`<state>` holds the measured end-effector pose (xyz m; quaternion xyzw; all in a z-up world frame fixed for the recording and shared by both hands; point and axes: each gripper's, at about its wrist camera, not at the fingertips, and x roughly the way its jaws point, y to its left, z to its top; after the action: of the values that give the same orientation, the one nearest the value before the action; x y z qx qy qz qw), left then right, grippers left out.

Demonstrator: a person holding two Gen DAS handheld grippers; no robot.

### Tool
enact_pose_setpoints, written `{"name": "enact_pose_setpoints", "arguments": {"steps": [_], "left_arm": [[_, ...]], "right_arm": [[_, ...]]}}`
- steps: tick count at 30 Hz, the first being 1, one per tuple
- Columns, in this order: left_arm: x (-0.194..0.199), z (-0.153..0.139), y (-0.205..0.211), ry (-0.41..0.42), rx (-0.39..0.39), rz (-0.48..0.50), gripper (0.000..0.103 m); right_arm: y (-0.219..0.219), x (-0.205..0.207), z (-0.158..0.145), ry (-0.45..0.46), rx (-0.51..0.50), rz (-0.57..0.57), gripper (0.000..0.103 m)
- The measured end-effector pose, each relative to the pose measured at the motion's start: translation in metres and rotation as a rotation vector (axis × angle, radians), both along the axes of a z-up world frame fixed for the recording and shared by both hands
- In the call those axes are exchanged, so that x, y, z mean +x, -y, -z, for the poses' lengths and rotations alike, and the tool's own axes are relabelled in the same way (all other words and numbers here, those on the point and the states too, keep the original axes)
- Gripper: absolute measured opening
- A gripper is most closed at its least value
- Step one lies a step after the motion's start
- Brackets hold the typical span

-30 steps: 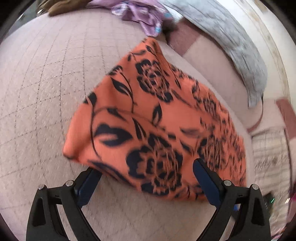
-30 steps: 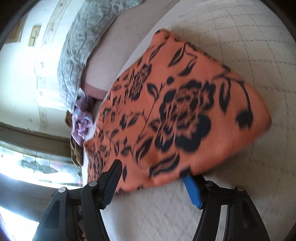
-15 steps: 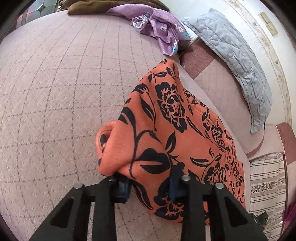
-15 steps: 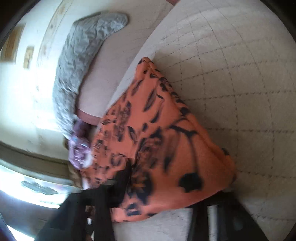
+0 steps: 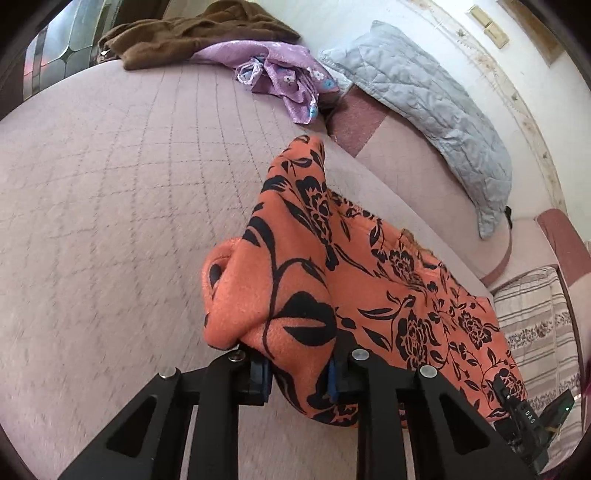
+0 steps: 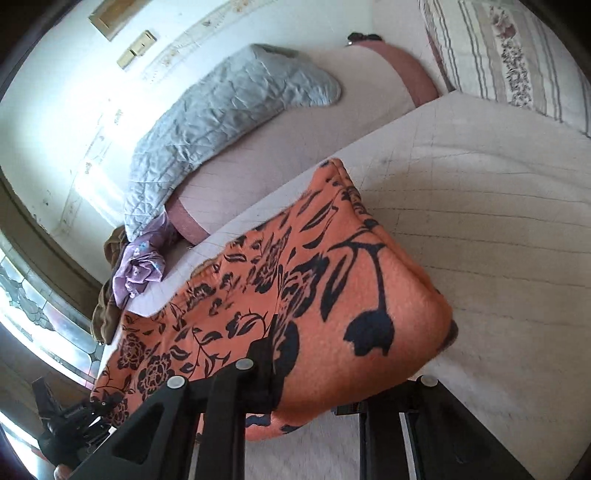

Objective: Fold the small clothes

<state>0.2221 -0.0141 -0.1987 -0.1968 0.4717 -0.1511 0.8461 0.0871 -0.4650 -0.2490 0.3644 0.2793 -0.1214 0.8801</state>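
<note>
An orange garment with black flowers lies along the far edge of the quilted bed cover. My left gripper is closing on its near left corner, and the cloth bunches up between the pads. In the right wrist view the same garment has its other near corner pinched in my right gripper, whose jaws are also closing on it. Both held corners are lifted off the cover. The rest of the garment still rests on the bed.
A purple flowered garment and a brown one lie at the far end of the bed. A grey quilted pillow leans on the pink backrest. A striped cushion sits to the right.
Both grippers went from wide open around the garment's near corners to closed on them. The gripped corners have risen and the cloth now bunches and folds upward.
</note>
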Motion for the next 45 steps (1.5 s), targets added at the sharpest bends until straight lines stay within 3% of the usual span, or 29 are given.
{"name": "enact_pose_setpoints", "arguments": {"steps": [4,11,15,17,20,22,23,27,28,30,33,35,39,41,43,45], "left_arm": [[-0.028,0.009,-0.011,-0.021,-0.014,0.004,0.023],[-0.075,0.019,-0.019,-0.025,0.006,0.031,0.023],[-0.073,0.028,-0.019,-0.038,0.035,0.031,0.027],[-0.067,0.033,-0.025,-0.073,-0.010,0.007,0.033],[-0.067,0.032,-0.034,-0.104,-0.049,0.002,0.039],[-0.070,0.030,-0.042,-0.108,-0.064,-0.011,0.044],[-0.073,0.028,-0.047,-0.110,-0.067,-0.023,0.047],[-0.086,0.012,-0.061,-0.069,-0.052,-0.040,0.048],[-0.090,0.005,-0.063,-0.042,-0.032,-0.050,0.048],[-0.102,-0.014,-0.069,0.064,0.088,-0.128,0.048],[-0.115,-0.037,-0.070,0.229,0.215,-0.224,0.057],[-0.113,-0.039,-0.059,0.262,0.281,-0.201,0.065],[-0.104,-0.019,-0.015,0.257,0.394,-0.036,0.067],[-0.093,0.002,0.002,0.172,0.439,0.051,0.070],[-0.081,0.022,0.008,0.092,0.476,0.055,0.074],[-0.075,0.024,0.001,0.073,0.456,0.009,0.088]], "right_arm": [[-0.004,-0.026,-0.006,-0.016,-0.003,0.004,0.019],[-0.001,-0.079,0.021,-0.044,0.132,0.064,0.019],[-0.005,-0.091,0.023,-0.058,0.127,0.064,0.020],[0.001,-0.087,0.036,-0.099,0.167,0.051,0.024],[0.014,-0.088,0.061,-0.147,0.325,0.076,0.034],[0.019,-0.098,0.060,-0.125,0.385,0.098,0.059],[0.020,-0.105,0.056,-0.112,0.386,0.107,0.064],[0.009,-0.132,0.038,-0.103,0.382,0.078,0.067],[0.002,-0.138,0.031,-0.105,0.374,0.037,0.067],[-0.008,-0.147,0.019,-0.108,0.332,-0.028,0.067],[-0.030,-0.148,-0.009,-0.086,0.210,-0.133,0.066],[-0.045,-0.137,-0.022,-0.060,0.146,-0.193,0.066],[-0.072,-0.090,-0.031,-0.071,0.060,-0.270,0.063],[-0.089,-0.055,-0.031,-0.093,0.012,-0.309,0.060],[-0.105,-0.020,-0.027,-0.131,-0.033,-0.331,0.057],[-0.113,0.006,-0.020,-0.144,-0.047,-0.356,0.054]]}}
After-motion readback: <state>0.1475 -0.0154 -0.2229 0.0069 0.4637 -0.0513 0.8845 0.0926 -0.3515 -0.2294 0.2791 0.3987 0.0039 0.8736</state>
